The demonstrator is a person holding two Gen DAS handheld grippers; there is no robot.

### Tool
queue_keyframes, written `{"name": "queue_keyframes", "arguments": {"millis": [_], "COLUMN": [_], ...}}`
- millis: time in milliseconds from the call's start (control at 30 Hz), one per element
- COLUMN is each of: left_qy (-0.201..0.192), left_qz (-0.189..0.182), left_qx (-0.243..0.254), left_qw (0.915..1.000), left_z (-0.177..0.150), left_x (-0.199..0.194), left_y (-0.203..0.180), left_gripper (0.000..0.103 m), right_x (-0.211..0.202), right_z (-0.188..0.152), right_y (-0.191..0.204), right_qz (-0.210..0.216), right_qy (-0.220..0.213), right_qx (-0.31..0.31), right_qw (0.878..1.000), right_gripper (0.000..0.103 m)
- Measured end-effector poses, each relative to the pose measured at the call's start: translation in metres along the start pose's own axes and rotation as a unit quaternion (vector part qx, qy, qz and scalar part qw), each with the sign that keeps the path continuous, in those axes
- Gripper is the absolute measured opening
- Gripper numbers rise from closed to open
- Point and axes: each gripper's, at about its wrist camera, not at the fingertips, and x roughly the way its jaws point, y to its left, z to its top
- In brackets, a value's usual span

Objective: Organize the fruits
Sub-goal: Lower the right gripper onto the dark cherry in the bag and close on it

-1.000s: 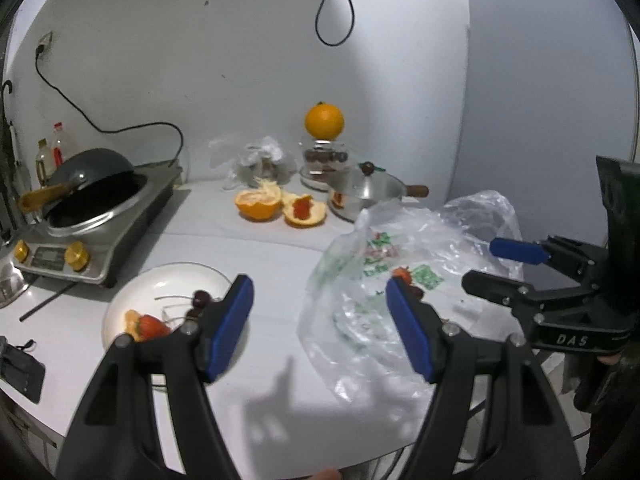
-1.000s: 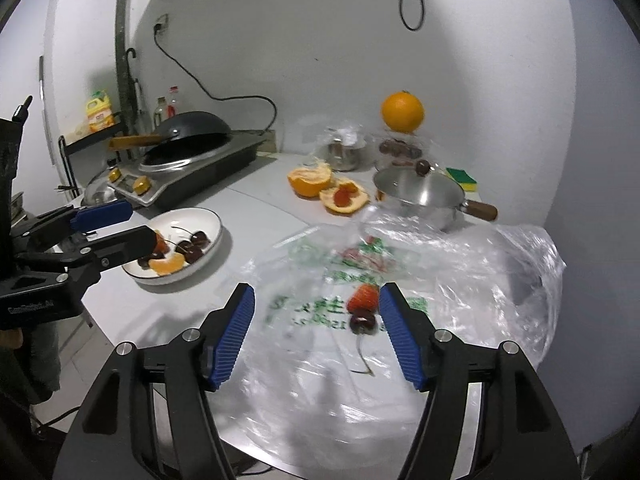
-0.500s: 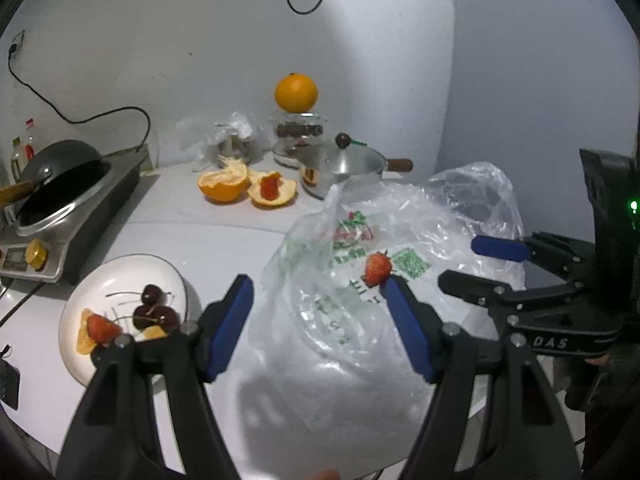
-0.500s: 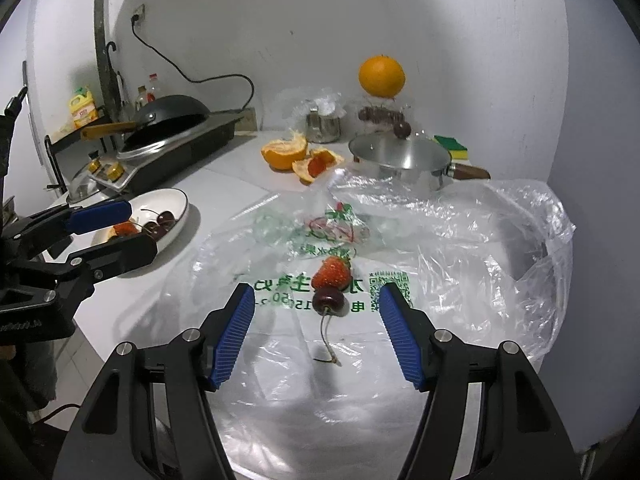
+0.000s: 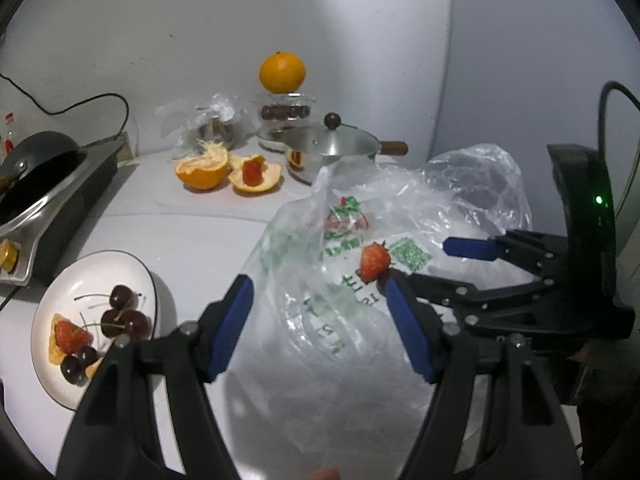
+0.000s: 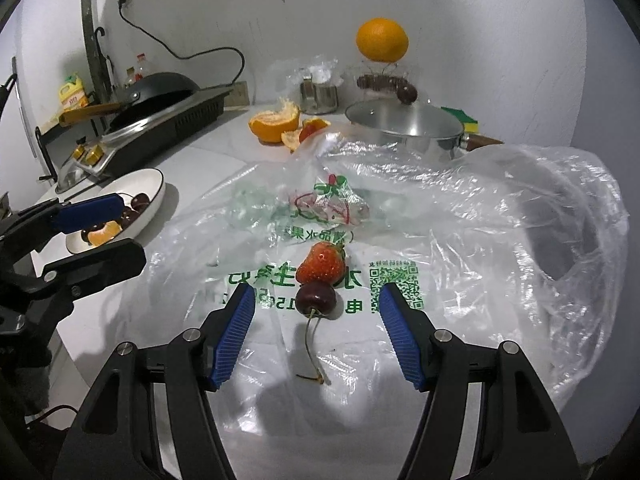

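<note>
I hold a gripper in each hand, and both have their blue fingers apart with nothing between them. My right gripper (image 6: 316, 336) points down at the clear plastic bag (image 6: 480, 240), which lies spread over the near right part of the bench (image 5: 180, 232). On the bag sit a red strawberry (image 6: 321, 264) and a dark cherry (image 6: 315, 299). They touch, with the strawberry just behind the cherry.

The cherry is right in front of my right gripper, in the middle of the gap between the two fingers. Its stem (image 6: 310, 344) runs back toward me, so the cherry and stem line up with the way the gripper points. I think I only need to go forward and down to get it.

My left gripper (image 5: 318, 320) is farther off, over the left side of the bag. The white plate (image 5: 52, 376) with cherries and other fruit is at the near left edge of the bench.
</note>
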Motion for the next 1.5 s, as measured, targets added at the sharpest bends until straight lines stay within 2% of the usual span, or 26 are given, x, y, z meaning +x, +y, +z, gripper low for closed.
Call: {"name": "queue_keyframes", "arguments": {"millis": [233, 333, 500, 633, 867, 933, 1033, 1500], "left_qy": [0.011, 0.012, 0.016, 0.017, 0.015, 0.015, 0.016, 0.017], "left_qz": [-0.008, -0.012, -0.020, -0.021, -0.019, -0.018, -0.016, -0.021], "left_qx": [-0.005, -0.008, -0.013, -0.014, -0.013, -0.011, -0.008, 0.025], "left_qw": [0.9999, 0.9998, 0.9996, 0.9995, 0.9996, 0.9997, 0.9997, 0.9993], "left_z": [-0.004, -0.004, -0.007, -0.008, -0.006, -0.006, -0.006, 0.012], "left_x": [0.012, 0.016, 0.020, 0.022, 0.020, 0.021, 0.020, 0.026], "left_y": [0.007, 0.010, 0.014, 0.016, 0.016, 0.014, 0.010, -0.027], "left_gripper": [0.070, 0.070, 0.070, 0.070, 0.070, 0.070, 0.070, 0.070], "right_x": [0.020, 0.028, 0.039, 0.046, 0.054, 0.053, 0.052, 0.015], "right_z": [0.003, 0.003, 0.004, 0.002, 0.001, -0.001, -0.002, 0.002], "right_y": [0.002, 0.003, 0.004, 0.006, 0.005, 0.004, 0.003, -0.029], "right_qz": [0.000, -0.002, -0.006, -0.009, -0.010, -0.008, -0.006, 0.001], "right_qy": [0.021, 0.031, 0.047, 0.058, 0.070, 0.072, 0.069, 0.028], "right_qx": [-0.003, -0.004, -0.003, -0.006, -0.007, -0.007, -0.006, 0.011], "right_qw": [1.000, 1.000, 0.999, 0.998, 0.997, 0.997, 0.998, 1.000], "right_gripper": [0.065, 0.058, 0.057, 0.046, 0.042, 0.036, 0.031, 0.031]}}
